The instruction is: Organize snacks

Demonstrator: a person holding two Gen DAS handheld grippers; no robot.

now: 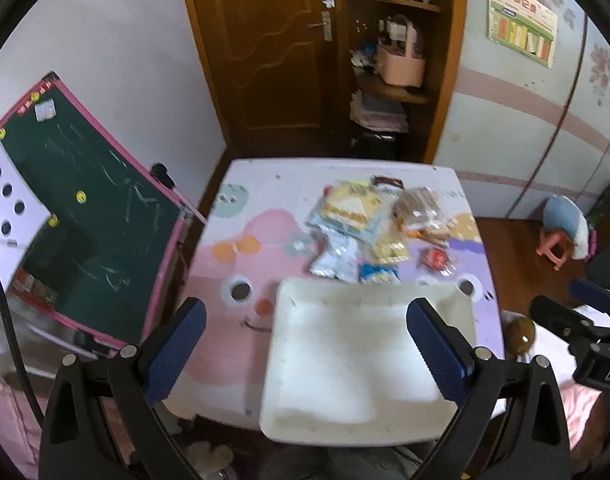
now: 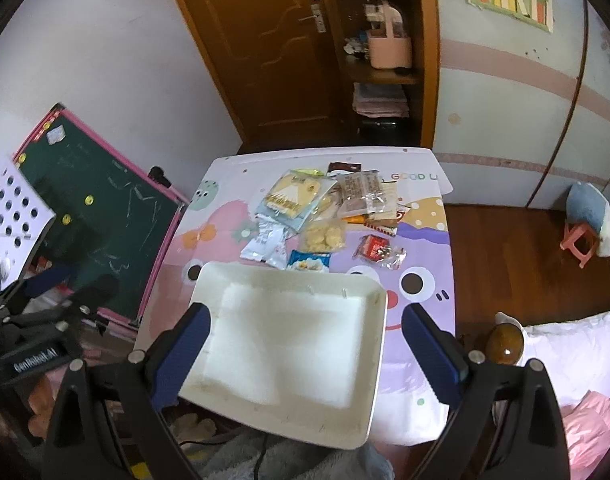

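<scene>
Left wrist view first: the left claw [image 1: 305,344] is wide open and holds nothing. Its two blue fingers [image 1: 177,344] hang over the near part of the tabletop [image 1: 233,344], which has a big pink cartoon face on it. Below and between them sits a white tray [image 1: 357,360]. The tray is empty and its near edge sticks out a little past the tabletop. Beyond the tray lies a pile of snacks [image 1: 369,228], all in a messy heap. A yellow and blue bag [image 1: 351,208] is on top at the back, a silver packet [image 1: 333,260] is just by the tray's far rim, and a small red packet [image 1: 435,258] lies off to the right. At the far right edge, part of the other claw shows.

Right wrist view next: the right claw [image 2: 305,344] is open too, with nothing in it. The same white tray [image 2: 289,344] is under it, still bare. The snack pile [image 2: 325,216] is past the tray, and the small red packet [image 2: 375,248] sits a bit apart on the purple side.

I think the job is only at its start, since no snack is in the tray yet. The next move should be to reach over the tray, go down on one packet, squeeze it gently so it does not crush, and carry it back into the tray. The silver packet or the red one looks easiest, as they lie at the edge of the pile.
</scene>
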